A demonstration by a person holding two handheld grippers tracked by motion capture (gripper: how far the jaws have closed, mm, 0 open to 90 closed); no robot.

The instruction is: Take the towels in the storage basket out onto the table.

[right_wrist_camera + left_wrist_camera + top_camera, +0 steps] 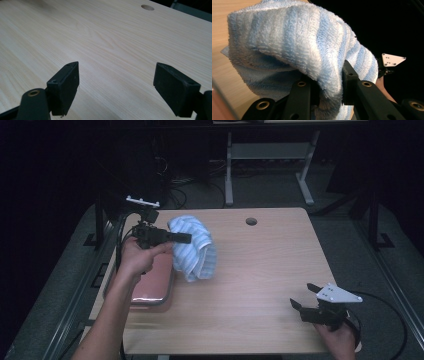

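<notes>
Starting at the left edge of the tabletop (260, 270), a pink tray (152, 287) lies flat near the corner, partly under my left forearm. Above it I hold my left gripper (185, 238) level, jaws pointing to the right, and it is clenched on a fold of the blue-and-white striped towel (195, 247). In the left gripper view the thick terry cloth (294, 42) is pinched between the two black jaws and bulges up and over them. The towel hangs bunched from that grip, just right of the tray, its lower end down near the wood; I cannot tell whether that end rests on the surface.

Further right the pale wood is bare up to a round cable hole (251, 221) near the far edge, which also appears at the top of the right gripper view (147, 7).

At the near right corner my right hand (340, 340) holds the right gripper (302, 295) low over the wood, well apart from the towel. Its jaws stand released, wide apart with nothing between them, and they point toward the far left. A grey three-cornered plate (337, 294) sits on top of it, and that plate shows small in the left gripper view (392, 60) past the towel.
</notes>
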